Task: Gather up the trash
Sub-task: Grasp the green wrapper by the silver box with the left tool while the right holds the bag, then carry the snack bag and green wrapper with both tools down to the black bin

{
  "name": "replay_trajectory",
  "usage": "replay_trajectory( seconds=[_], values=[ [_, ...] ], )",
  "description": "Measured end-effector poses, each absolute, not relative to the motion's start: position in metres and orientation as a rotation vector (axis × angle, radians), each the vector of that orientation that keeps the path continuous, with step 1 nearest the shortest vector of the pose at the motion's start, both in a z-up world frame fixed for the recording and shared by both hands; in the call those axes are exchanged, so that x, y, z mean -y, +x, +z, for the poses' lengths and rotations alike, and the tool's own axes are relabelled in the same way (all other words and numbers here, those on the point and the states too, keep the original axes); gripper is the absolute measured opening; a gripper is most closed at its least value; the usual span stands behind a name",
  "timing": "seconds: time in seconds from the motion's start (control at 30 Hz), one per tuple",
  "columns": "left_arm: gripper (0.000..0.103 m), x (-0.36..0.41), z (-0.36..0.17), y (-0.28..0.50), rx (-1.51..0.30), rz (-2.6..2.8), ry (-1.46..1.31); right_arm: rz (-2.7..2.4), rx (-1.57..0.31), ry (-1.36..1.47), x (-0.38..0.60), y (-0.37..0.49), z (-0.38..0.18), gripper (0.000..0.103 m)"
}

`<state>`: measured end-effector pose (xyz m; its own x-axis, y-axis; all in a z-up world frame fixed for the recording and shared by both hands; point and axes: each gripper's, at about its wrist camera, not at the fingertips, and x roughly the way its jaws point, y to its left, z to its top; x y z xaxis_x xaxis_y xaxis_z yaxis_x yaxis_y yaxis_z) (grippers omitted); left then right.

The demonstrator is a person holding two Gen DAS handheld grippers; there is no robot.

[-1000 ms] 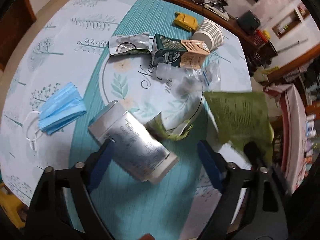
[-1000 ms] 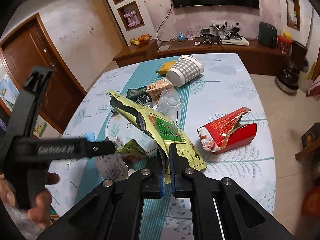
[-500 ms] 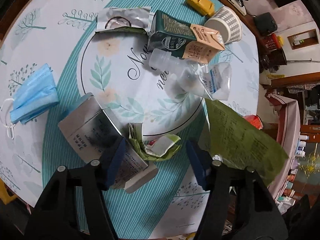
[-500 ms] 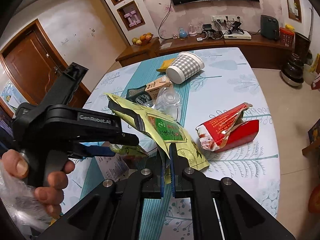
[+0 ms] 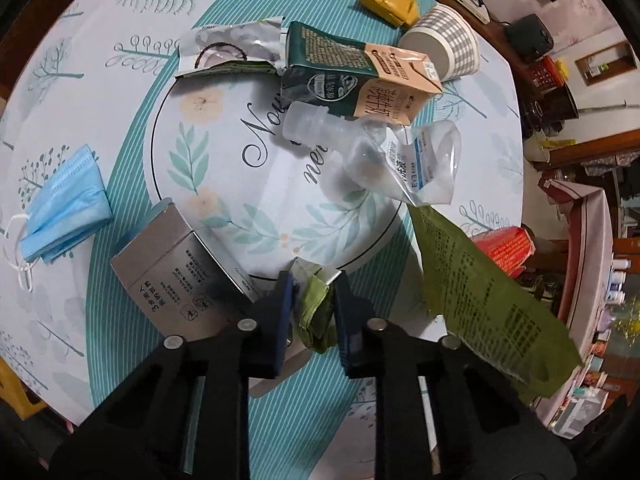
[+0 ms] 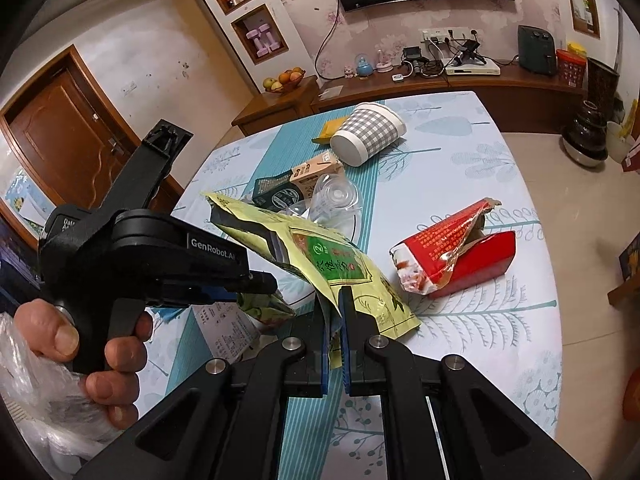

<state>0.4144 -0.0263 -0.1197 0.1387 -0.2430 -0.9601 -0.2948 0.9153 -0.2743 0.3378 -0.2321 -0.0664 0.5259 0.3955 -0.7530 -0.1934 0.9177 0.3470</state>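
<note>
One paper cup (image 5: 444, 46), one milk carton (image 5: 356, 76), one face mask (image 5: 64, 208), one plastic bottle (image 5: 340, 140) — two grippers, three foil pouches.

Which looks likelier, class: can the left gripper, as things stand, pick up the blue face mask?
Probably not yet: the left gripper is shut on a crumpled green wrapper. The blue face mask lies uncovered, off to its left.

We see a teal-striped tablecloth (image 5: 120, 8) with tree prints, a blue mask (image 5: 66, 208), a grey-checked cup (image 5: 448, 40), a red packet (image 6: 444, 252), and a yellow-green pouch (image 6: 320, 252).
</note>
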Motion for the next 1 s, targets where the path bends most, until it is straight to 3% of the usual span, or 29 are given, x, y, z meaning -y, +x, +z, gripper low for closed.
replay_trajectory(
  seconds=[0.2, 0.5, 0.8, 1.0],
  values=[
    [0.009, 0.022, -0.107, 0.393, -1.435, -0.006, -0.446, 0.338, -0.938, 0.260, 0.234, 0.323, -0.056, 0.004],
    [0.009, 0.007, -0.036, 0.328, -1.331, -0.151, -0.338, 0.281, -0.861, 0.313, 0.229, 0.270, -0.009, 0.002],
    [0.009, -0.029, 0.018, 0.227, -1.253, -0.377, -0.210, 0.130, -0.764, 0.387, 0.191, 0.148, 0.040, 0.002],
    [0.009, -0.061, 0.025, 0.163, -1.237, -0.480, -0.143, 0.063, -0.750, 0.397, 0.143, 0.055, 0.045, 0.002]
  ],
)
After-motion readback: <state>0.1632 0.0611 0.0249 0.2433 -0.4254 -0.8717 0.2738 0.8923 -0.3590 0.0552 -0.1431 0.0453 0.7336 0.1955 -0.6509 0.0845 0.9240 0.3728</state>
